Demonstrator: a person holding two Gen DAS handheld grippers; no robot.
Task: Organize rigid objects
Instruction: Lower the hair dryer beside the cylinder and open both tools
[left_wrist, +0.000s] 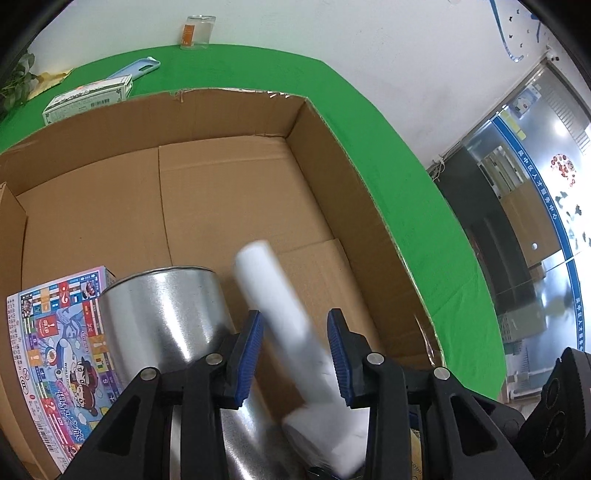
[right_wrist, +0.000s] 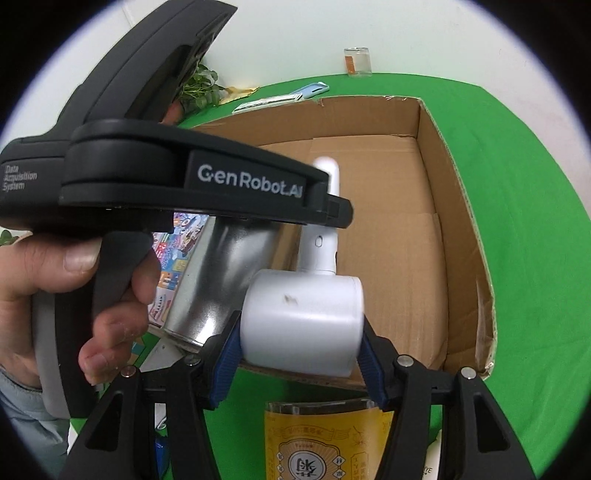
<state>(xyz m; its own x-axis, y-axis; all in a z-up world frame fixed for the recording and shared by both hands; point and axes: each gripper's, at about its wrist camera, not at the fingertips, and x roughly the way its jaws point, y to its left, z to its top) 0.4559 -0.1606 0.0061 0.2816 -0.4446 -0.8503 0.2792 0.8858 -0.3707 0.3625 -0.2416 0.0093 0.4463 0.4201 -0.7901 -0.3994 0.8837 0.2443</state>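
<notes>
The right claw (right_wrist: 301, 354) is clamping its blue pads on the wide drum-shaped head of a white handheld appliance (right_wrist: 303, 317), one pad on each flank of the drum, with the jaws standing about half apart to take that width. The left claw (left_wrist: 295, 354) is straddling the slim handle of the same appliance (left_wrist: 273, 295); its jaws are standing narrow, the left pad appears to be touching the handle while a thin gap shows at the right pad, so whether it is truly pinching cannot be told. A person's hand (right_wrist: 74, 280) is gripping the left tool's trigger handle. The appliance is hanging over the near edge of the open cardboard box (left_wrist: 332, 155), handle pointing into it, just beside a shiny metal can (left_wrist: 166, 317) lying tilted against a colourful printed carton (left_wrist: 55, 350). Judging by its look, the appliance is a stiff, smooth plastic shell, probably light to moderate in weight and head-heavy; the glossy round surfaces are likely slippery, so the drum flanks and the mid-handle are offering the soundest holds. Beyond the box, on the green desk (left_wrist: 424, 229), a small white box (left_wrist: 88, 99), a blue phone case (left_wrist: 140, 70) and a glass jar (left_wrist: 197, 31) are standing well apart.
</notes>
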